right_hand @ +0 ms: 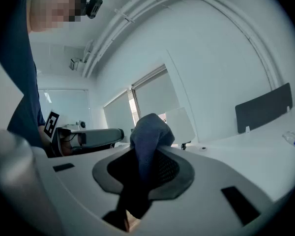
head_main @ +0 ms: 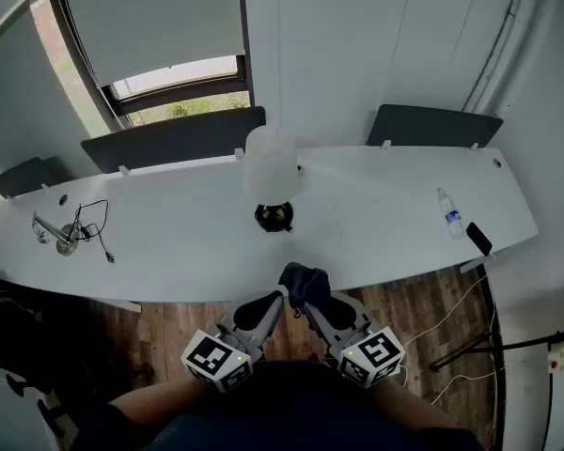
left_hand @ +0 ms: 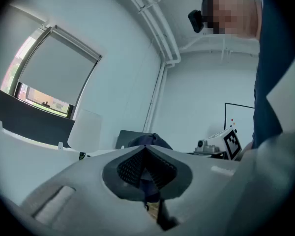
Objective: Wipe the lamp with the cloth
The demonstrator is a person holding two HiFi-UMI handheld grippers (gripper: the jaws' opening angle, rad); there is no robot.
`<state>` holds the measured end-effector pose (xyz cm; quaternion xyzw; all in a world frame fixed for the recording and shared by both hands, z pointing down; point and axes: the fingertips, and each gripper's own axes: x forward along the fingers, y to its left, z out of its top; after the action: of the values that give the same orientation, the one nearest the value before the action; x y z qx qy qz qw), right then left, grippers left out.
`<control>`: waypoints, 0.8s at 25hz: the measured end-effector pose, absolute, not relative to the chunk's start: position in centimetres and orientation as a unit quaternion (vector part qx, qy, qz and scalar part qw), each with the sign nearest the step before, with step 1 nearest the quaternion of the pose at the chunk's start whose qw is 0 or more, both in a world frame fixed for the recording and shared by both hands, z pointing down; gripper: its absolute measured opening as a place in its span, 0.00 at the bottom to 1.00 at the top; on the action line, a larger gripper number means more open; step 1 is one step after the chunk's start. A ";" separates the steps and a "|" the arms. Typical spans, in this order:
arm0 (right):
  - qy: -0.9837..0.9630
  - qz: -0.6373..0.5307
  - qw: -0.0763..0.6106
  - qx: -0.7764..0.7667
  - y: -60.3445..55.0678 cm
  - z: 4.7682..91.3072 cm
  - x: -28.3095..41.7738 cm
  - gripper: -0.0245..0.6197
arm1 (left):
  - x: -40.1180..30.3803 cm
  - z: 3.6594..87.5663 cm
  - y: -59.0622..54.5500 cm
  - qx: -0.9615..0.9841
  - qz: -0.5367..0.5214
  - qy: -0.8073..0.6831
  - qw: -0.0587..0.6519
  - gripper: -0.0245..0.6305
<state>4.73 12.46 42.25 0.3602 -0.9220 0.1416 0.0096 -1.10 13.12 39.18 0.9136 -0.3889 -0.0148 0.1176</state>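
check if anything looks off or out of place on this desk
Nothing is spilled or broken, and the lamp stands upright. The one thing that stands out is the phone: it lies right at the front edge of the desk, far right, beside a water bottle, where a knock might tip it off.

Upright white-shaded lamp; bunched dark blue cloth, well apart

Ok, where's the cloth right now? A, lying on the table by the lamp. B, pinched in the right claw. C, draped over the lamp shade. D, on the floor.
B: the right gripper view shows the dark blue cloth clamped in the right claw, apart from the lamp standing on the table.
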 end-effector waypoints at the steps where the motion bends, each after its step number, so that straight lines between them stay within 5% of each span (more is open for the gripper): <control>1: -0.923 0.141 0.010 0.359 12.5 42.2 4.7 0.17 | -1.0 39.1 13.2 0.914 -0.015 -0.388 0.118 0.04; 20: -0.936 0.155 -0.001 0.317 12.0 42.6 6.1 0.17 | 0.4 39.0 12.7 0.901 -0.008 -0.419 0.110 0.04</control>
<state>6.14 11.98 42.65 0.3170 -0.9357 0.1550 -0.0014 0.43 12.67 38.99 0.9012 -0.4191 -0.0083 0.1104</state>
